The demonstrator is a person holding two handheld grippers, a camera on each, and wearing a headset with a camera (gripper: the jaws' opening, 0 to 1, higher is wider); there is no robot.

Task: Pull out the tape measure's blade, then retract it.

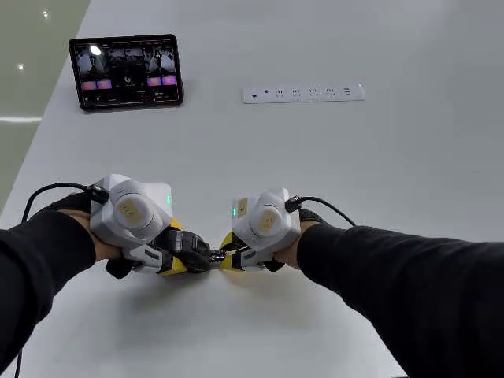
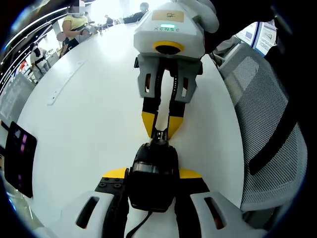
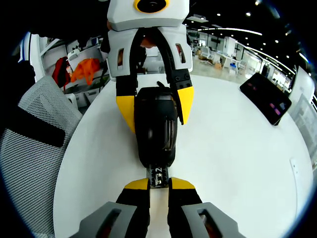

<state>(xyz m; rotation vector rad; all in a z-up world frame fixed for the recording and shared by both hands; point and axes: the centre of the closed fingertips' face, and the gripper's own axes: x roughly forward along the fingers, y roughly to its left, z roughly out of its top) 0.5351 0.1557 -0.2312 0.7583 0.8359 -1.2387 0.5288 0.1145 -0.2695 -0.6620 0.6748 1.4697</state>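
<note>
Tape measure (image 3: 156, 126) is on the near part of the white table (image 1: 331, 173), its case clamped in your left gripper (image 2: 153, 173). Your right gripper (image 3: 159, 184) is pinched shut on the blade tip (image 3: 157, 174). The case looks hard and chunky, the blade thin, springy and probably slippery, so grab it by the end hook.

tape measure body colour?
Black; best in the right gripper view, with the left gripper clamping the tape measure.

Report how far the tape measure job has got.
Done: left gripper clamps the tape measure, right gripper pinches the blade tip. In hand: the pull, with just a short numbered stretch out. Left: most of the pull, then retraction.
</note>
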